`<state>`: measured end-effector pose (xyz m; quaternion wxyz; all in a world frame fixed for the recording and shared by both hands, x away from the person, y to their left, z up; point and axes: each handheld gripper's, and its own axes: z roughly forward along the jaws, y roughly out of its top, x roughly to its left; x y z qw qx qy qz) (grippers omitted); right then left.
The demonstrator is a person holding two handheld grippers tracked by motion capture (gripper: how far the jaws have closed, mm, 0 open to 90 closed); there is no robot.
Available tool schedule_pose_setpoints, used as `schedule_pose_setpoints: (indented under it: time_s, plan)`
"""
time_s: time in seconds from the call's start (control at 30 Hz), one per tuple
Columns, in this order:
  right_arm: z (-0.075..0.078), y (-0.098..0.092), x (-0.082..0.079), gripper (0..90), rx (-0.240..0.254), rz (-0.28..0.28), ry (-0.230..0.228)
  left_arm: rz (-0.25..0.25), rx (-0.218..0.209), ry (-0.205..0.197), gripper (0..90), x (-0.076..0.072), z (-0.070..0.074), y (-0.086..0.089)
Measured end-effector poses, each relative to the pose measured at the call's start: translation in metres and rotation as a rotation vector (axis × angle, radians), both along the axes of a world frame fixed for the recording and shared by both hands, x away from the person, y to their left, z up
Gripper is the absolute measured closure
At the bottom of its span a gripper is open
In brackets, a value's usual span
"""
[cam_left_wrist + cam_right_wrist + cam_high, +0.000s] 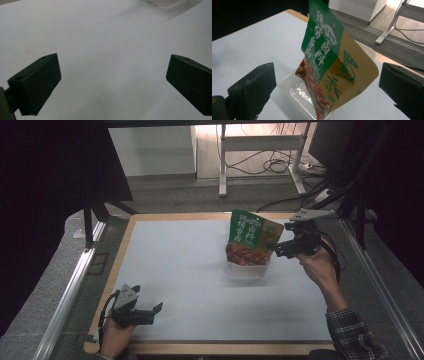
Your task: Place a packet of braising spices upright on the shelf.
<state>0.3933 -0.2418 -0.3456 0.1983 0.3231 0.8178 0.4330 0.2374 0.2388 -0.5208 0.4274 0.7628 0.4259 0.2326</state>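
Jaws spread wide, the right gripper (280,247) is hovering just beside a green-and-tan snack pouch (329,62) standing tilted in a clear plastic tray (292,86); light, crinkly and likely slippery, it is best pinched by its flat upper edge

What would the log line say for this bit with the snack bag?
snack bag: standing in clear tub | right gripper: open, by bag | left gripper: open over white table
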Motion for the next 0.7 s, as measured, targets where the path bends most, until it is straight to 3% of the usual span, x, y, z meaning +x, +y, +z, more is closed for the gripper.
schedule_pose_setpoints:
  time_s: [0.7]
  plan:
    - [-0.018,-0.008,-0.028,0.0,-0.017,-0.007,-0.009,-0.006,0.000,0.006,0.0,0.000,0.001,-0.001]
